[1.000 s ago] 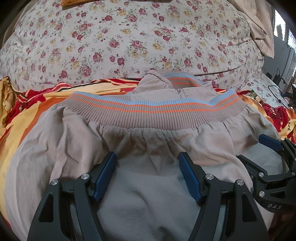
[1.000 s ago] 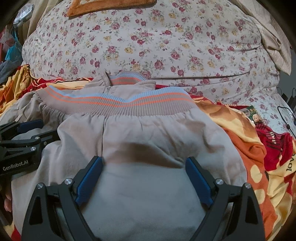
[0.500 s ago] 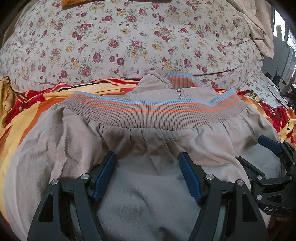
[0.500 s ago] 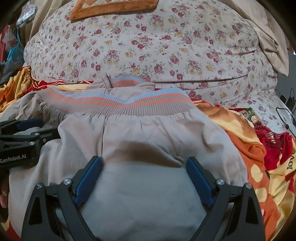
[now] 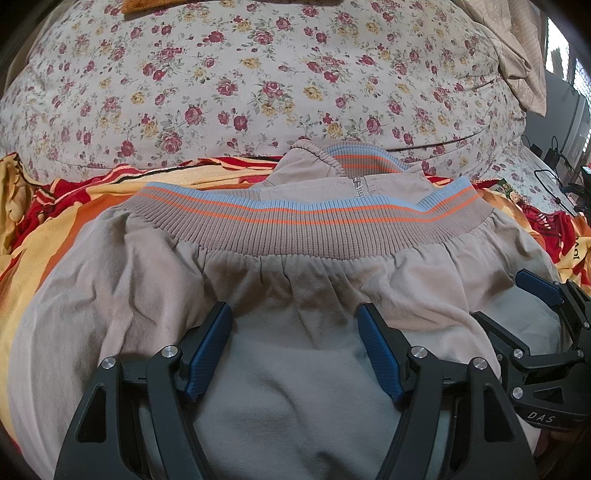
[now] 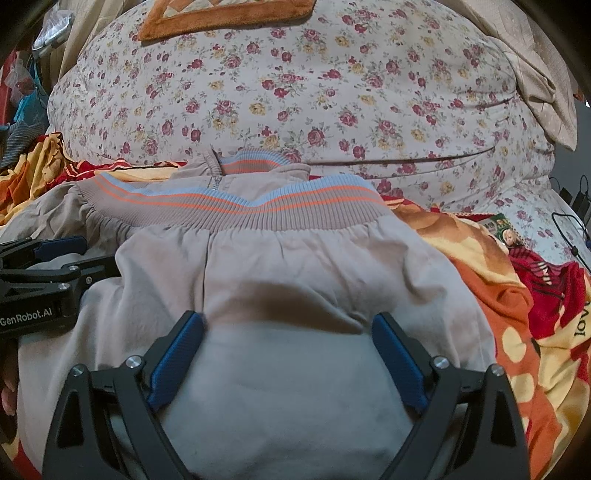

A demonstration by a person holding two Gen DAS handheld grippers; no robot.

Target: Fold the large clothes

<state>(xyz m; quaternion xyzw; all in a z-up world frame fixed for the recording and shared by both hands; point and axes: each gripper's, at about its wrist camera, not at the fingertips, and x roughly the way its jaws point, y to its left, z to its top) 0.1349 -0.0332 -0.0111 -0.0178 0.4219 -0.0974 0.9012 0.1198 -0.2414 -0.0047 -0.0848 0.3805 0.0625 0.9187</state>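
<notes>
A beige jacket (image 5: 280,295) with a ribbed hem striped blue and orange (image 5: 314,225) lies folded on the bed, its collar and zip (image 5: 356,186) behind the hem. It also shows in the right wrist view (image 6: 295,273). My left gripper (image 5: 295,325) is open, fingers spread over the near part of the jacket, holding nothing. My right gripper (image 6: 288,332) is open over the jacket's right half, also empty. Each gripper shows in the other's view, the right one (image 5: 535,295) at the right edge and the left one (image 6: 55,254) at the left edge.
A large floral duvet (image 5: 258,85) bulges behind the jacket. An orange, yellow and red blanket (image 6: 517,295) covers the bed under it. A beige cloth (image 6: 535,85) hangs at the far right. Cables (image 5: 554,173) lie at the right. An orange-bordered mat (image 6: 221,14) rests on the duvet.
The right wrist view has tilted up a little, showing more of the duvet and mat. The jacket and the left gripper have hardly moved; both grippers stay open.
</notes>
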